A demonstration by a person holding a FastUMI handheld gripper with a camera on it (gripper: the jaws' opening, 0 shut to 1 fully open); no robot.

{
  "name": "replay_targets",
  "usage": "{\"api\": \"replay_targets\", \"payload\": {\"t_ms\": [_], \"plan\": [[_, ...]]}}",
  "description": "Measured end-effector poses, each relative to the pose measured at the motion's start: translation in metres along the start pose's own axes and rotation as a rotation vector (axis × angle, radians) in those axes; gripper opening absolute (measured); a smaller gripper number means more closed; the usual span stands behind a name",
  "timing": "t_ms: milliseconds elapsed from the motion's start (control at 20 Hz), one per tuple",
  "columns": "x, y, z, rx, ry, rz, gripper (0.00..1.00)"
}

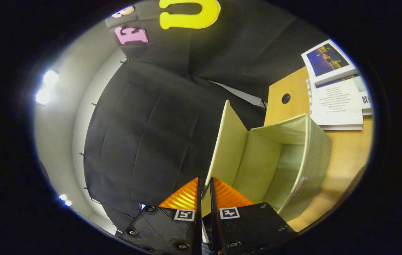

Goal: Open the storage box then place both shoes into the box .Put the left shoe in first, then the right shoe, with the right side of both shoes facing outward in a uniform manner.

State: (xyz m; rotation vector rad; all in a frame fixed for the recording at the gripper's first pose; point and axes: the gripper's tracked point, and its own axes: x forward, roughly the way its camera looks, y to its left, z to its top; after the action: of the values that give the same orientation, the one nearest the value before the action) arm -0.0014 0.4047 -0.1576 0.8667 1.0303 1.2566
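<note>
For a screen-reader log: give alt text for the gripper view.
The gripper is shut on the raised lid of a pale green storage box, open and empty on a wooden table, papers lying beyond it.

A wooden desk point(342, 159) is seen at the right of the scene, its pale surface marked by a small dark round hole point(285, 98) near its far edge. A stack of printed papers and booklets point(335, 102) is laid on the far right part of the desk, topped by a booklet with a blue picture on its cover point(328, 60). Black cloth point(158, 134) is hung behind the desk, and bright lights point(45, 86) are seen on a white wall at far left.
</note>
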Motion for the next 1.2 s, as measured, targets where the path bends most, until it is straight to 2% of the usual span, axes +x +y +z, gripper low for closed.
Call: {"api": "replay_targets", "payload": {"t_ms": [350,650,950,1000,1050,1200], "plan": [[0.055,0.032,0.012,-0.052,0.034,-0.001,0.11],[0.11,0.045,0.006,-0.059,0.071,-0.019,0.11],[0.144,0.049,0.003,-0.068,0.099,-0.087,0.12],[0.144,0.049,0.001,-0.063,0.103,-0.092,0.28],[0.145,0.047,0.002,-0.059,0.11,-0.105,0.29],[0.139,0.043,0.003,-0.082,0.107,-0.127,0.45]]}}
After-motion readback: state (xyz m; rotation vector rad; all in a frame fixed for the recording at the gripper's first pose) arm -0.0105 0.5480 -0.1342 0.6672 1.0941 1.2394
